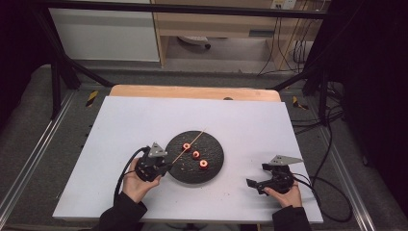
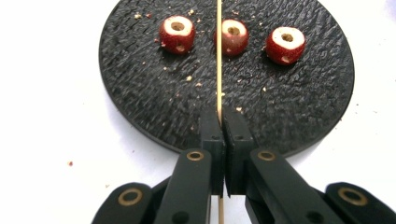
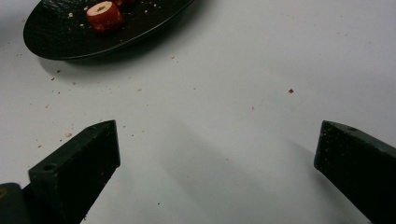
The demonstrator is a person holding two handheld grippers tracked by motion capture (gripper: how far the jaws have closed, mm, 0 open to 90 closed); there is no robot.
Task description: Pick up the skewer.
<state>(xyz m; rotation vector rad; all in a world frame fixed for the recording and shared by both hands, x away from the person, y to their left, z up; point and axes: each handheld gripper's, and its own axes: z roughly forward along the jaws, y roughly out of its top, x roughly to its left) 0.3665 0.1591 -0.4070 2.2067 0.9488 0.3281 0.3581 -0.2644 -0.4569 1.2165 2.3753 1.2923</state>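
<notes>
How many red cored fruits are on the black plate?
3, in a row across the black plate: one left of the skewer, fruit; one behind it; one to its right. None seems hidden.

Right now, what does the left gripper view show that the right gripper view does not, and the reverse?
Left gripper view: a thin wooden skewer clamped between shut jaws, running over the middle of three cored red fruit pieces, with the whole round black plate in sight. Right gripper view: jaws wide apart over bare white table, holding nothing. Both share the crumb-strewn black plate and at least one cored fruit piece.
</notes>
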